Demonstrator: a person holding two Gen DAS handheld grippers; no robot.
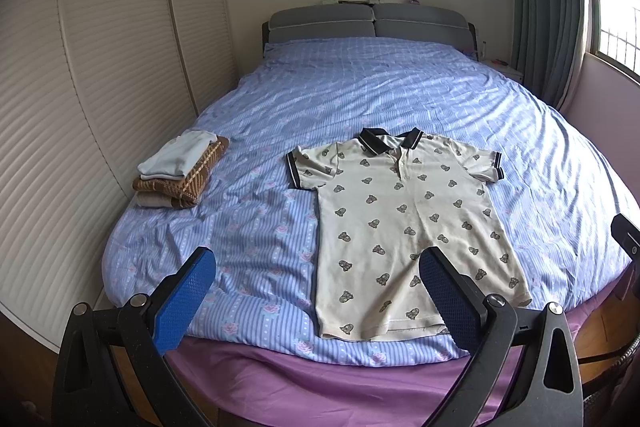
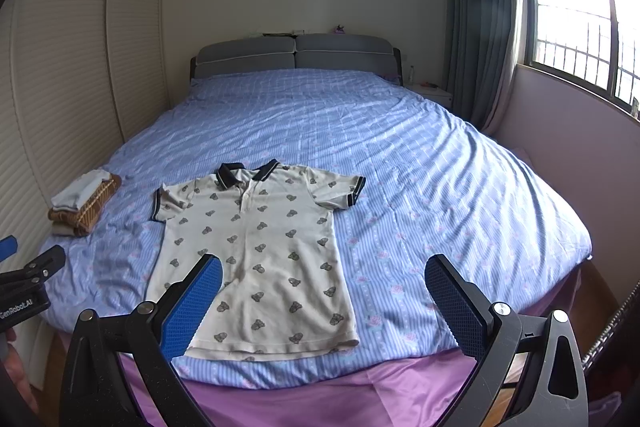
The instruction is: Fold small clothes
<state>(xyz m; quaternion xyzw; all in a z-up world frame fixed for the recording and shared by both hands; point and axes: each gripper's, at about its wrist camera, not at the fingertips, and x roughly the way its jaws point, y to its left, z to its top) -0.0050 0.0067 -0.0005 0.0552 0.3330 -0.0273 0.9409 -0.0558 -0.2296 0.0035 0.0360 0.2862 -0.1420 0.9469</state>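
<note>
Bedroom light is coming in from the window (image 2: pixel 580 11) on the right, falling across a bed (image 1: pixel 400 95) that is wearing a blue striped cover with pink flowers. Spread flat near the foot of this bed, a cream polo shirt (image 1: pixel 400 219) with a small bear print is lying face up, its dark collar pointing toward the headboard (image 1: pixel 368 21) and both short sleeves stretched out sideways. Its hem is sitting just short of the cover's edge, where a purple sheet (image 1: pixel 320 379) is showing underneath.

Both claws are hovering over the foot of the bed, clear of the fabric. The left gripper (image 1: pixel 316 291) is standing wide open and holding nothing, one blue pad over the bare cover to the left of the shirt and the other in front of the shirt's lower right part. The right gripper (image 2: pixel 324 297) is likewise gaping open and empty, its left pad in front of the shirt's lower left area and its right pad over the cover beside the shirt.

To the left of the shirt, well apart from it and close to the bed's side, a small pile of folded clothes (image 1: pixel 180 167) is resting: a pale piece on top of a brown striped one. White slatted closet doors (image 1: pixel 100 67) are running along that side, and a grey-green curtain (image 2: pixel 480 15) is hanging beside the window.
</note>
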